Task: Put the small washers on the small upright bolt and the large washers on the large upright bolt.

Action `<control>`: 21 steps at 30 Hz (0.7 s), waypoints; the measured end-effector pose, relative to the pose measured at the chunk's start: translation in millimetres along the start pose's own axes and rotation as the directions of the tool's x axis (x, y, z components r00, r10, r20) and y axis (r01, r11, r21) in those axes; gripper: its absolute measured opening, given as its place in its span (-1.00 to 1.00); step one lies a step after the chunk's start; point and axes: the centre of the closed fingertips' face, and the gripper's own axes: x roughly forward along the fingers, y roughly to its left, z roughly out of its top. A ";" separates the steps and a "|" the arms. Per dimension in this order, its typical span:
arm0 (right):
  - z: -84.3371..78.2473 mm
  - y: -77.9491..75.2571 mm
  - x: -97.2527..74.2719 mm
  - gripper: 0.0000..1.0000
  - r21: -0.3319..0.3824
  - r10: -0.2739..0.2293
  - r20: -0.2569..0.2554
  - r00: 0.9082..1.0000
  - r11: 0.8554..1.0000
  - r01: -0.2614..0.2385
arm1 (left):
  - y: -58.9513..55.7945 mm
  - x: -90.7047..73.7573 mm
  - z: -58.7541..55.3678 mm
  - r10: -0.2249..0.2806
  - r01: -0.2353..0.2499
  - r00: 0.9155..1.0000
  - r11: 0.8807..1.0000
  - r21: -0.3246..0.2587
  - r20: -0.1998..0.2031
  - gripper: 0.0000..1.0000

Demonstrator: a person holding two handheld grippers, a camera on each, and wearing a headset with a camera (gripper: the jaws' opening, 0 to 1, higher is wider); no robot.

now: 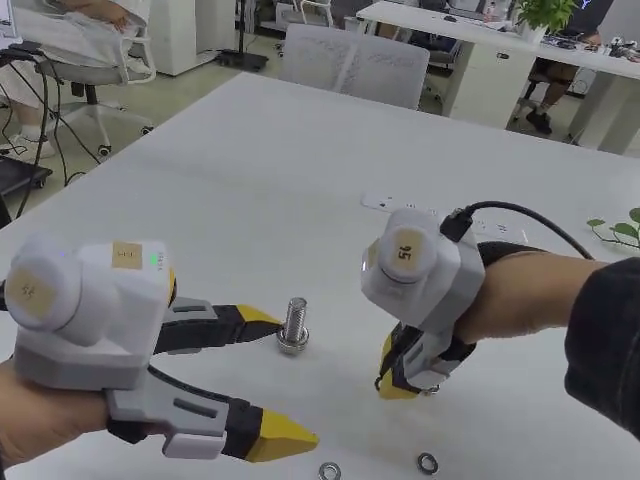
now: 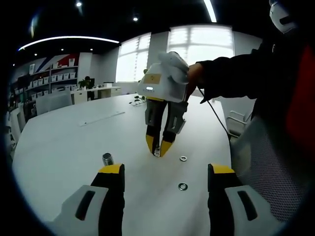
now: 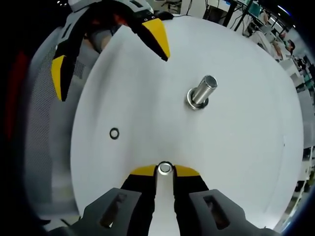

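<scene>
A large silver bolt stands upright on the white table, with a washer round its base. My left gripper is open, its yellow tips either side of the space just left of the bolt. My right gripper points straight down at the table, to the right of the bolt. Its jaws are drawn in on a small silver washer lying flat. Two loose washers lie near the front edge.
The bolt and two washers lie ahead of the left jaws, with the right gripper beyond. A black cable trails from the right gripper. Chairs and desks stand past the table's far edge.
</scene>
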 end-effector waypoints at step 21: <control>-13.1 1.7 -46.4 -0.74 -0.005 -0.048 -0.002 0.999 0.999 0.048 | -2.3 -0.5 0.4 -0.005 0.005 1.000 1.000 0.003 0.003 0.36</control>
